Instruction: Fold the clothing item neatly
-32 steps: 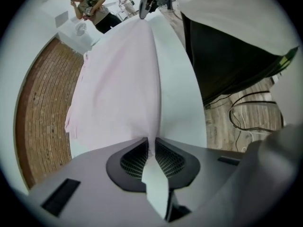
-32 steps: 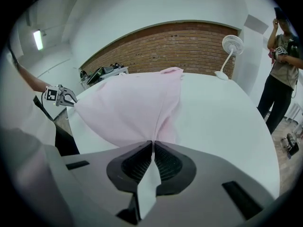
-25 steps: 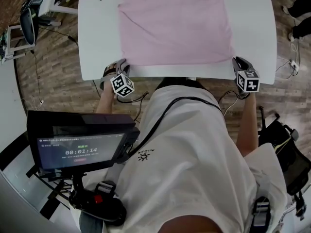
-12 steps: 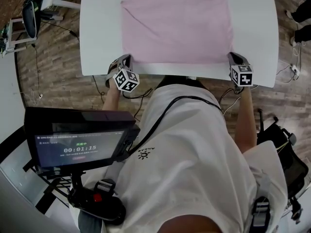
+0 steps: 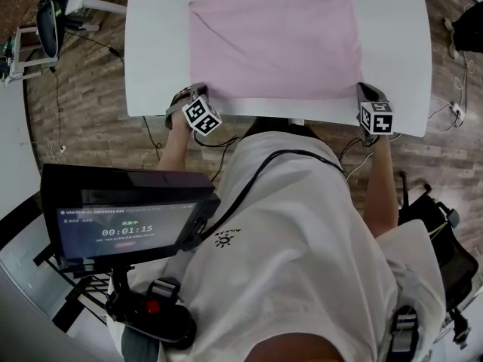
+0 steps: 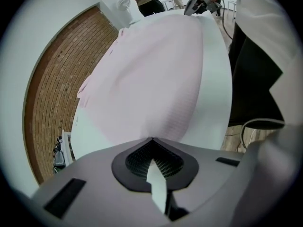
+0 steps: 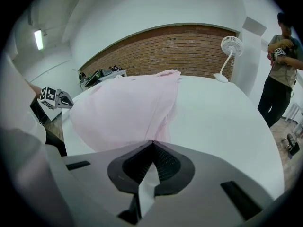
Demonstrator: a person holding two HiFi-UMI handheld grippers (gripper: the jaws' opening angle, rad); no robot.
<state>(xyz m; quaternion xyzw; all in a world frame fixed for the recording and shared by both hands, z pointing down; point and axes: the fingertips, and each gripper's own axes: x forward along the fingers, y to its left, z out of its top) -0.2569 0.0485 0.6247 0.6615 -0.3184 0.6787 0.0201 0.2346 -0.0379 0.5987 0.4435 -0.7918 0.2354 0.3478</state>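
Pinching: left hand-held gripper (image 5: pixel 195 91), right hand-held gripper (image 5: pixel 363 90), each closed on a near corner of pink garment (image 5: pixel 275 40).
Fabric: light, limp, will probably sag; corners look the right hold.

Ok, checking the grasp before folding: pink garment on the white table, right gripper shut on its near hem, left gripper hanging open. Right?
No: the left gripper is shut on the near hem of the pink garment too, per the left gripper view. The white table and right gripper are as you said.
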